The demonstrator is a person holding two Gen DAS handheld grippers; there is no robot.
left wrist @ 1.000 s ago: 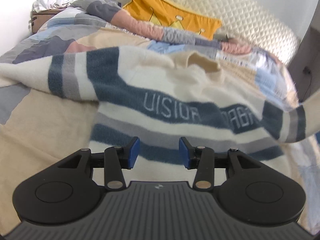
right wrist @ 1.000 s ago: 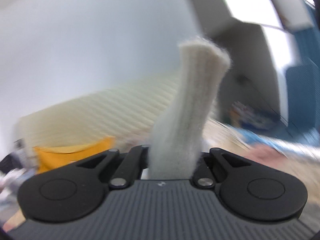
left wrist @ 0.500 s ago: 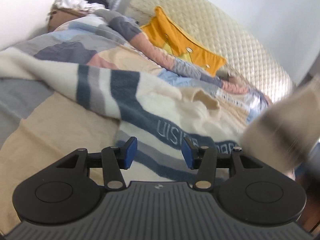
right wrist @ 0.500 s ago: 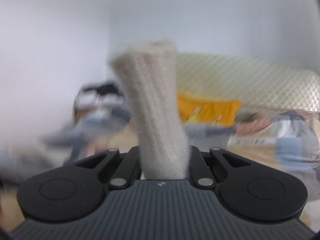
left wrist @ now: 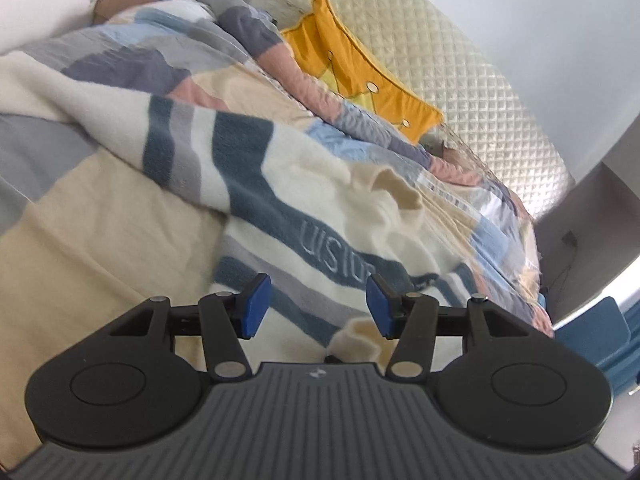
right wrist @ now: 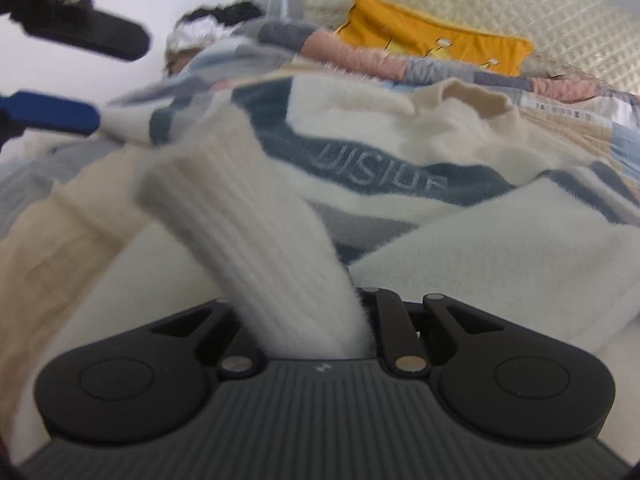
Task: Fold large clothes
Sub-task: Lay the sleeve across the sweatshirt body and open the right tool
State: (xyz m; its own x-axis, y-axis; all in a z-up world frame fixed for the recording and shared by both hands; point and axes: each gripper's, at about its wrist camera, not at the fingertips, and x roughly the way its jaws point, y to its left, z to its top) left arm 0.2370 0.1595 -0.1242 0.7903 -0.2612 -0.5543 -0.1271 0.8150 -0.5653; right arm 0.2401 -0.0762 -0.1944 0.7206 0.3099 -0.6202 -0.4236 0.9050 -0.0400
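The right tongs (right wrist: 320, 320) are clenched on the ribbed cream cuff (right wrist: 256, 248) of the sweater (left wrist: 320, 208), which sticks up between them. The left tongs (left wrist: 316, 308) are opening, their blue pads (left wrist: 256, 304) clear of the knit just beyond. The fuzzy cream sweater, banded in navy and grey with raised lettering, lies rumpled across the bed (left wrist: 92, 232). Farther off lies a yellow cushion (left wrist: 360, 80).

The sweater (left wrist: 328, 216) bears pale letters on its dark blue stripe — "VISIO", the rest hidden.
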